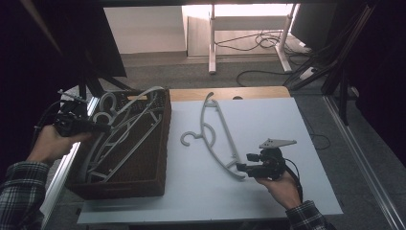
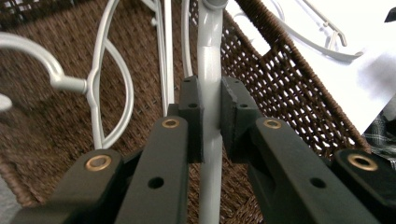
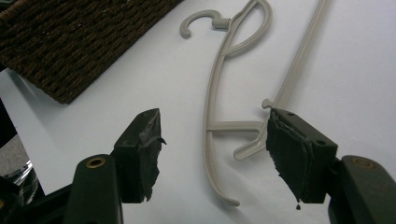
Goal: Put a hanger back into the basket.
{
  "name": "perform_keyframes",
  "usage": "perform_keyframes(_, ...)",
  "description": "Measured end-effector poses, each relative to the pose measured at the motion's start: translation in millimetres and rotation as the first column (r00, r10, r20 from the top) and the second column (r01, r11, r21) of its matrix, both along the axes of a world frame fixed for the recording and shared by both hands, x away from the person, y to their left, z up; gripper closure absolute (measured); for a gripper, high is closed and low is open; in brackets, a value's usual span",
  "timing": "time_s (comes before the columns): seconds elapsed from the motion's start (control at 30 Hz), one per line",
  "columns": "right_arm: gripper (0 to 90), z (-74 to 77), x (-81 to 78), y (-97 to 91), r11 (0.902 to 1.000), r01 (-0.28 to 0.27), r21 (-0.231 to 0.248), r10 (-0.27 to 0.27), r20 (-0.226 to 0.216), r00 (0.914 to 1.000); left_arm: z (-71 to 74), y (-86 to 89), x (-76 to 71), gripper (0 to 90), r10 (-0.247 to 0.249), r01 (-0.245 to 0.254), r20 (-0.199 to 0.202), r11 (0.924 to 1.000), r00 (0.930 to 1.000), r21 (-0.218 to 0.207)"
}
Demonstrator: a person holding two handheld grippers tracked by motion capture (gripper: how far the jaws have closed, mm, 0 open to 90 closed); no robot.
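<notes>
A brown wicker basket (image 1: 143, 158) stands at the table's left and holds several grey plastic hangers (image 1: 127, 127). My left gripper (image 1: 103, 128) reaches over the basket's left rim and is shut on one hanger's bar (image 2: 208, 65), which runs upright between the pads (image 2: 194, 112). Another grey hanger (image 1: 216, 136) lies flat on the white tabletop (image 1: 268, 120), hook to the left. My right gripper (image 1: 241, 168) rests low at that hanger's near end, jaws open. In the right gripper view the hanger's end (image 3: 212, 126) lies between the pads (image 3: 289, 154) without touching them.
The basket's woven wall (image 2: 285, 88) rises just right of the held bar, and its corner (image 3: 70, 42) lies to the far left of the right gripper. Behind the table are a desk frame (image 1: 211, 43) and cables on the floor (image 1: 268, 40).
</notes>
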State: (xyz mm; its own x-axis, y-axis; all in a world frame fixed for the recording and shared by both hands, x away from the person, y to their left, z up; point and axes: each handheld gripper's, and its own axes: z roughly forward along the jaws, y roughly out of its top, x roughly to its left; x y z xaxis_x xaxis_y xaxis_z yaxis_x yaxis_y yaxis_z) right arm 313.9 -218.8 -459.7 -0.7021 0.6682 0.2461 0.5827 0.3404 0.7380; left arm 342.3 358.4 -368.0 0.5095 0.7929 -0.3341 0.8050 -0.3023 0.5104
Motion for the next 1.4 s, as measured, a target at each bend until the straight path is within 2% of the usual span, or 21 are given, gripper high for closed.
perform_keyframes(0.2,36.0,-0.8,0.3,1.1,1.0,-0.002,-0.003,0.002,-0.006,1.0,-16.3,0.9,4.3,80.9,-0.015,0.015,-0.045,0.9998,0.9989,-0.011)
perform_keyframes(0.37,36.0,-1.2,0.6,1.0,1.0,-0.002,-0.004,0.002,-0.007,1.0,-28.2,2.3,8.6,80.9,-0.022,0.019,-0.077,0.9991,0.9968,-0.037)
perform_keyframes(0.6,36.0,-1.6,0.7,1.1,1.0,-0.005,-0.008,0.005,-0.009,0.9999,-45.0,5.5,13.9,80.8,-0.005,0.0,-0.108,0.9989,0.9941,-0.047)
perform_keyframes(0.67,36.0,-1.5,0.8,0.8,1.0,-0.004,-0.008,0.004,-0.009,1.0,-48.2,5.1,15.7,80.8,-0.002,-0.001,-0.114,0.9995,0.9934,-0.031)
perform_keyframes(0.73,36.0,-1.4,0.8,0.6,1.0,-0.003,-0.009,0.003,-0.009,1.0,-51.1,3.8,17.3,80.8,0.01,-0.009,-0.122,0.9999,0.9925,0.004)
perform_keyframes(0.8,35.9,-1.2,0.7,0.4,1.0,-0.004,-0.008,0.004,-0.01,0.9999,-52.8,5.0,18.4,80.7,0.026,-0.026,-0.119,0.9997,0.9926,0.001)
perform_keyframes(0.9,35.9,-1.1,0.7,0.3,1.0,-0.004,-0.008,0.004,-0.01,0.9999,-50.7,8.5,16.4,78.3,0.099,-0.096,-0.054,0.9939,0.9936,0.055)
perform_keyframes(0.93,35.9,-1.1,0.7,0.3,1.0,-0.005,-0.008,0.005,-0.01,0.9999,-48.8,10.5,15.1,70.9,0.131,-0.129,-0.02,0.9889,0.9912,0.073)
perform_keyframes(0.97,35.9,-1.3,0.8,0.3,0.9999,-0.006,-0.01,0.006,-0.009,0.9999,-46.0,12.3,13.4,58.2,0.166,-0.166,0.012,0.9814,0.9861,0.095)
perform_keyframes(1.0,35.9,-1.5,1.0,0.5,0.9999,-0.007,-0.01,0.007,-0.01,0.9999,-43.0,14.0,11.4,49.5,0.196,-0.2,0.042,0.9732,0.9797,0.114)
perform_keyframes(1.07,35.9,-1.8,1.1,1.1,0.9999,-0.008,-0.012,0.008,-0.012,0.9999,-37.0,16.1,6.9,34.9,0.247,-0.262,0.111,0.9517,0.9628,0.16)
perform_keyframes(1.17,35.9,-1.6,1.0,2.3,0.9998,-0.011,-0.014,0.011,-0.011,0.9999,-28.7,17.3,-1.1,22.6,0.278,-0.301,0.167,0.9445,0.946,0.132)
perform_keyframes(1.3,35.7,-1.5,1.0,3.7,0.9997,-0.015,-0.018,0.015,-0.009,0.9999,-21.1,5.4,-13.6,12.4,0.261,-0.288,0.235,0.9536,0.9361,0.087)
perform_keyframes(1.4,35.5,-1.0,0.7,3.9,0.9997,-0.017,-0.02,0.017,-0.005,0.9998,-14.6,-5.9,-23.8,8.3,0.241,-0.26,0.279,0.9649,0.9295,0.034)
